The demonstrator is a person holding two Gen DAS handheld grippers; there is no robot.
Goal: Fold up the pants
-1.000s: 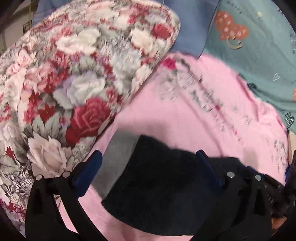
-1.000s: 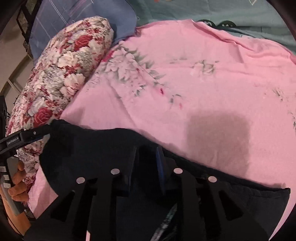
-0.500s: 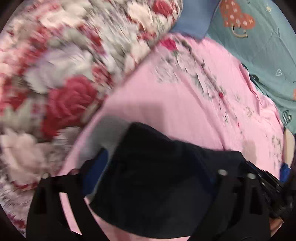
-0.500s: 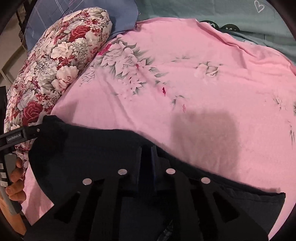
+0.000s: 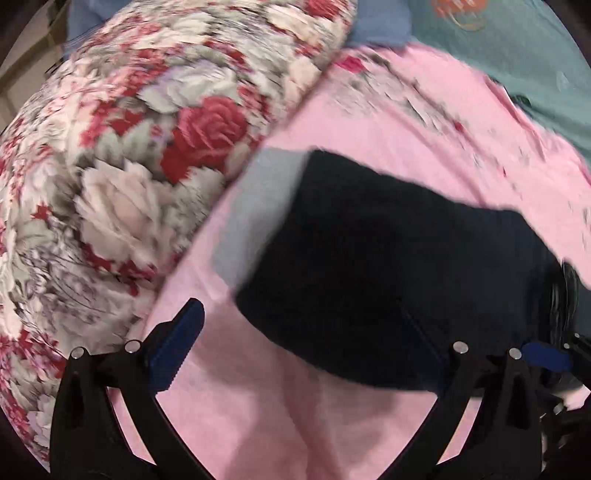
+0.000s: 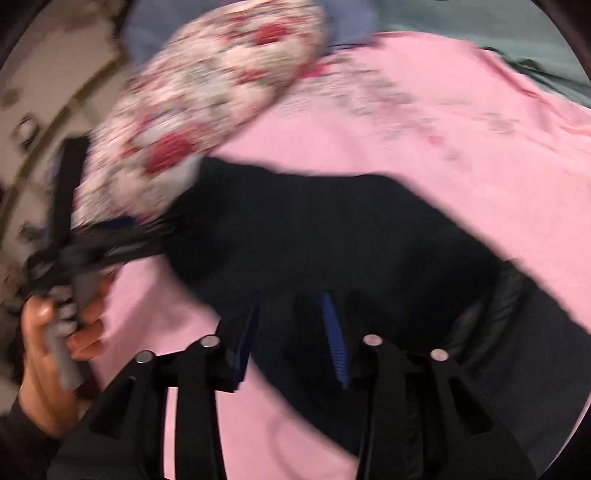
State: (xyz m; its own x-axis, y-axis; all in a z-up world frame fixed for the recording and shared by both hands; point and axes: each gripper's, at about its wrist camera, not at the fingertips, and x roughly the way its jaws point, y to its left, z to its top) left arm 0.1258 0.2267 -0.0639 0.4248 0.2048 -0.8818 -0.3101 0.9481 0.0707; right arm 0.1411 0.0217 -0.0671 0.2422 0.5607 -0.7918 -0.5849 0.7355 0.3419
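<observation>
The dark navy pants (image 5: 388, 266) lie on the pink floral sheet (image 5: 258, 424); they also show in the right wrist view (image 6: 332, 236). My left gripper (image 5: 306, 343) is open wide, its left finger (image 5: 177, 343) over bare sheet and its right finger at the edge of the pants. My right gripper (image 6: 291, 336) is open, its blue-padded fingers (image 6: 334, 339) a little apart over the near edge of the pants, holding nothing. The left gripper and the hand holding it (image 6: 51, 332) show at the left of the right wrist view. Both views are blurred.
A large rose-print pillow (image 5: 122, 177) lies along the left of the sheet, close to the pants' left end. A teal cover (image 5: 517, 55) and a blue cloth (image 5: 380, 22) lie beyond the sheet. The bed's left edge and floor (image 6: 37, 110) show at far left.
My right gripper has opened and let go of the pants. Both grippers have drawn back toward me; the pants now lie farther ahead, and the left gripper no longer straddles them.
</observation>
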